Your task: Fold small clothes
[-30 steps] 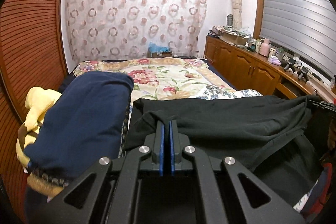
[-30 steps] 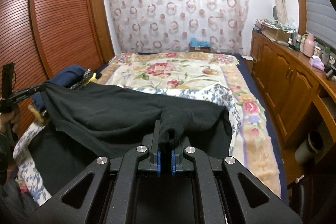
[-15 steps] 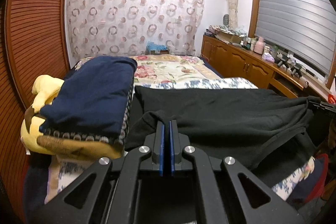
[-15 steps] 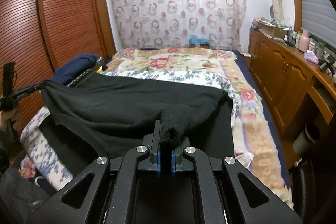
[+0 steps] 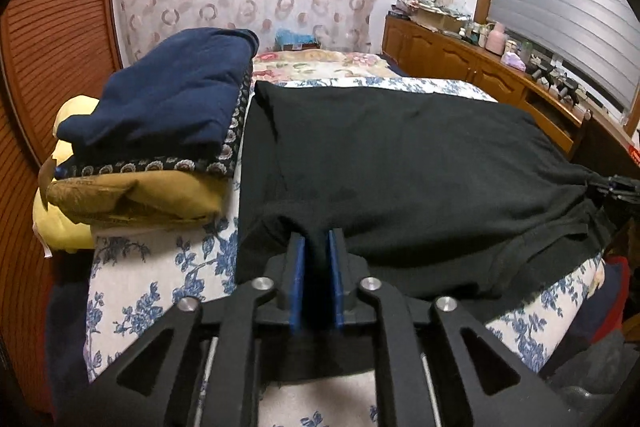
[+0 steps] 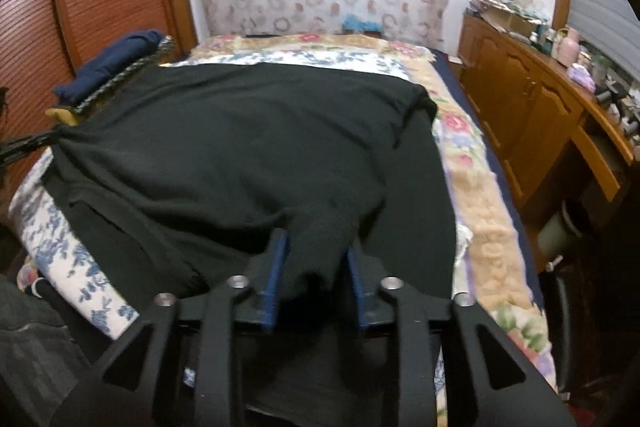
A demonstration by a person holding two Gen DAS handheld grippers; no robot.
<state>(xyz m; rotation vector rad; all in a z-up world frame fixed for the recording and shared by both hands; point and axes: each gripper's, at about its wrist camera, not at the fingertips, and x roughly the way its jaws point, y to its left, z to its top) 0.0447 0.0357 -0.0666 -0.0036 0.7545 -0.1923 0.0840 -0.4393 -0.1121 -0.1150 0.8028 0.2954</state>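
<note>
A black garment [image 5: 400,163] lies spread flat on the bed; it also fills the right wrist view [image 6: 248,147]. My left gripper [image 5: 317,247] has its jaws slightly parted with the garment's near left corner still between the blue pads. My right gripper [image 6: 316,247] has its jaws wider apart, with the near right corner bunched loosely between them. The right gripper shows at the far right of the left wrist view [image 5: 616,185], and the left gripper at the far left of the right wrist view [image 6: 24,145].
A stack of folded clothes, navy on top [image 5: 168,99] over patterned and yellow pieces, sits left of the garment. The bed has a blue floral sheet [image 5: 160,275] and a flowered blanket [image 6: 480,195]. A wooden cabinet [image 6: 540,115] runs along the right; a slatted wardrobe [image 5: 52,39] stands at the left.
Both grippers have lowered and drawn back, laying the black garment flat on the bed. Both pairs of jaws have opened from tightly shut, the right more than the left.
</note>
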